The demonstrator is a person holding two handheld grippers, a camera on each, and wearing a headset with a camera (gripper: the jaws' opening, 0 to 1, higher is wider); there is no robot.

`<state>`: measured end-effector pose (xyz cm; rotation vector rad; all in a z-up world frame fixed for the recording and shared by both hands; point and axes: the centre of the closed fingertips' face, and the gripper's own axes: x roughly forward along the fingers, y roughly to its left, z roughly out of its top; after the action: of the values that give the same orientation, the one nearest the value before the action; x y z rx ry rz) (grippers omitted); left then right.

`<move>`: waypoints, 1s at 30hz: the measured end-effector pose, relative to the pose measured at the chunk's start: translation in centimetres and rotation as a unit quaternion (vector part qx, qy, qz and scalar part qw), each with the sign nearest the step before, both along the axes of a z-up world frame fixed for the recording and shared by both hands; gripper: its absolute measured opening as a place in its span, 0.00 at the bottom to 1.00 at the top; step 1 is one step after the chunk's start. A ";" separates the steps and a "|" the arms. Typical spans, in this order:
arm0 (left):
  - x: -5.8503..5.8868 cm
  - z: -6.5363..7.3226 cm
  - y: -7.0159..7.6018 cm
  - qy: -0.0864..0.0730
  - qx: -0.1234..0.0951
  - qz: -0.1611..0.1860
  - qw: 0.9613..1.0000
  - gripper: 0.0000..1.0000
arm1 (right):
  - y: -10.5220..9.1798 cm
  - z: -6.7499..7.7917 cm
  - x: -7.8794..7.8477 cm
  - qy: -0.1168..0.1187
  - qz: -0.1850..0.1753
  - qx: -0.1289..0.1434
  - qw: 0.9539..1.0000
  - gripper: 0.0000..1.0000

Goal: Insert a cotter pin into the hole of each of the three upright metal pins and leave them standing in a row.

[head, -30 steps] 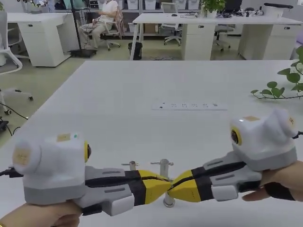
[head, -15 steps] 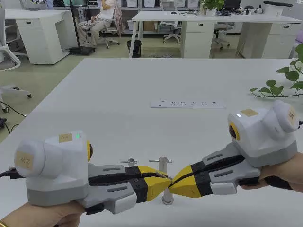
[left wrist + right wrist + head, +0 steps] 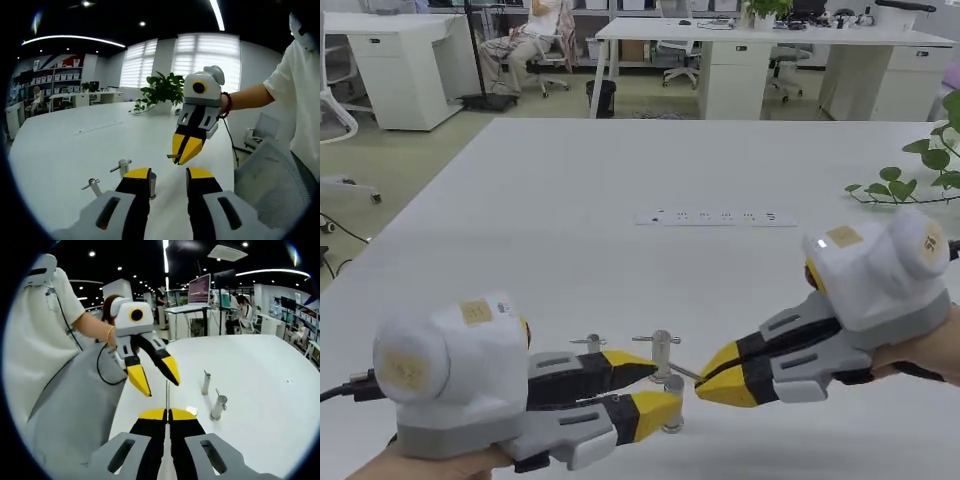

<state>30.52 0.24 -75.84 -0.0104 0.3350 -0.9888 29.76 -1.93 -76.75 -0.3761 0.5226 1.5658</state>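
On the surface (image 3: 620, 180), the metal pins (image 3: 661, 352) stand near the facing tips of the left hand-held gripper (image 3: 666, 386) and the right hand-held gripper (image 3: 699, 385), which pinches a cotter pin (image 3: 166, 395). A power strip (image 3: 715, 217) lies behind them, and a plant (image 3: 918, 180) sits far right.

Beyond the upright metal pins (image 3: 661, 352) the white table (image 3: 620, 170) lay open as far as the power strip (image 3: 712, 217) — nearer, the left gripper (image 3: 667, 384) and right gripper (image 3: 699, 383) flanked those pins closely, leaving scant gap between their tips.

White bench (image 3: 570, 190), flush power strip (image 3: 717, 217) at its middle, leafy green vine (image 3: 910, 185) trailing in over the right edge, beyond the far edge white desks (image 3: 740, 80), black bin (image 3: 601, 98), seated person (image 3: 520, 45) on an office chair.
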 end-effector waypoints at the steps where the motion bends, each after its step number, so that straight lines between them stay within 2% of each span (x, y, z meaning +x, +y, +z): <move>1: 0.1 -0.1 0.0 0.001 0.001 0.004 1.000 0.29 | -0.1 -0.1 0.1 -0.003 0.000 -0.003 1.000 0.02; 3: 0.3 -0.5 0.1 0.002 0.003 0.010 1.000 0.29 | -0.3 -0.4 0.4 -0.015 0.003 -0.014 1.000 0.02; 6: 0.7 -1.2 0.2 0.000 0.022 0.019 1.000 0.29 | -0.6 -0.8 0.7 -0.024 0.006 -0.027 0.999 0.02; 10: 1.3 -1.9 0.2 0.004 0.030 0.032 0.999 0.29 | -1.1 -1.5 1.4 -0.039 0.010 -0.047 0.998 0.02; 12: 1.5 -2.3 0.2 0.001 0.041 0.037 0.998 0.29 | -1.2 -1.9 1.7 -0.043 0.014 -0.054 0.997 0.02; 15: 1.8 -3.1 0.1 0.003 0.054 0.040 0.998 0.29 | -1.6 -2.6 2.3 -0.061 0.021 -0.076 0.995 0.02; 20: 2.1 -3.8 -0.3 0.002 0.069 0.042 0.997 0.29 | -2.0 -3.4 2.8 -0.070 0.028 -0.092 0.993 0.03; 27: 2.6 -4.7 -0.5 0.007 0.081 0.047 0.996 0.26 | -2.4 -4.4 3.5 -0.082 0.034 -0.114 0.989 0.03; 30: 2.9 -4.9 -0.6 0.013 0.079 0.052 0.995 0.24 | -2.6 -4.9 3.9 -0.095 0.041 -0.129 0.986 0.03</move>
<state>33.43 -0.41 -80.77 0.1032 0.4315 -0.8574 33.61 -4.53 -81.66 -0.7445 0.5680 1.5263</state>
